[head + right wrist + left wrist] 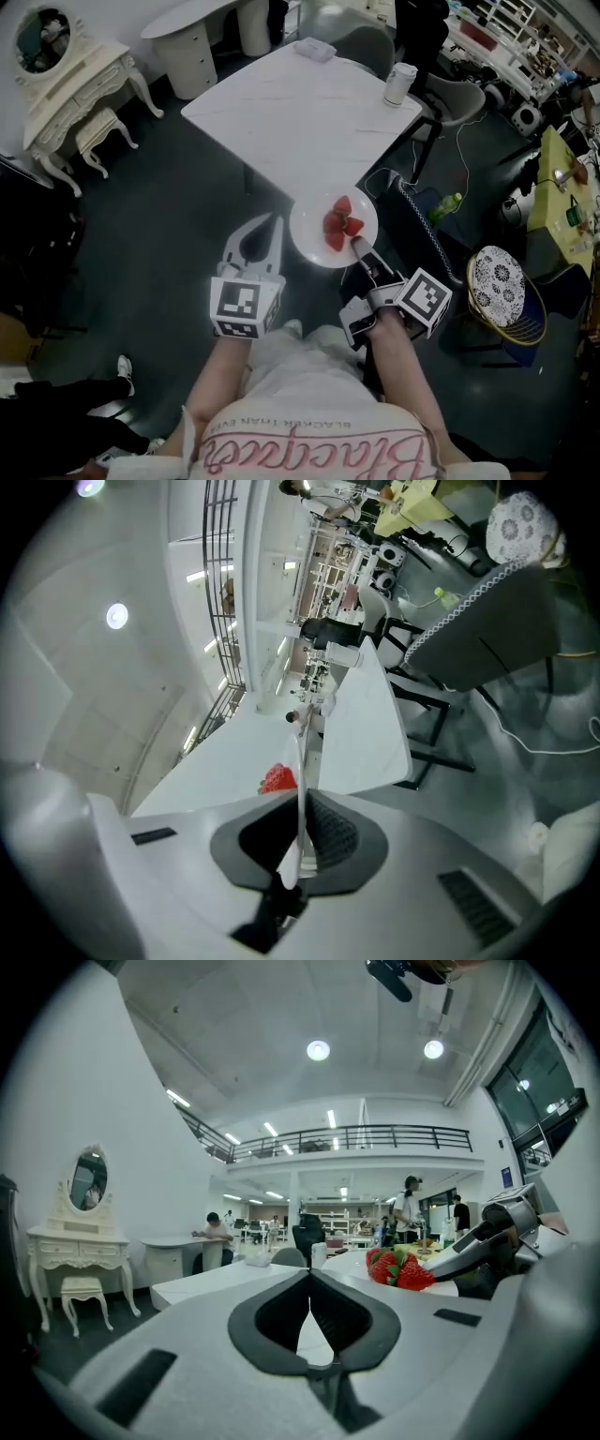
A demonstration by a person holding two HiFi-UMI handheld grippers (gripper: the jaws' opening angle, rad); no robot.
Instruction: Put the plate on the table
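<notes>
A white plate (314, 234) with three strawberries (339, 225) hangs in the air just short of the near edge of the white table (291, 112). My right gripper (357, 247) is shut on the plate's near rim. In the right gripper view the thin rim (301, 789) runs edge-on between the pads, with a strawberry (278, 778) and the table (370, 728) beyond. My left gripper (273, 221) is left of the plate, shut and holding nothing. In the left gripper view its tips (309, 1275) meet, and the plate (441, 1288) with the strawberries (398, 1269) shows at the right.
On the table stand a cup (400, 82) at the right corner and a small tray (316, 49) at the far edge. A black chair (420, 230) and a green bottle (448, 204) are right of the plate. A white vanity (66, 84) and stool (98, 131) stand far left.
</notes>
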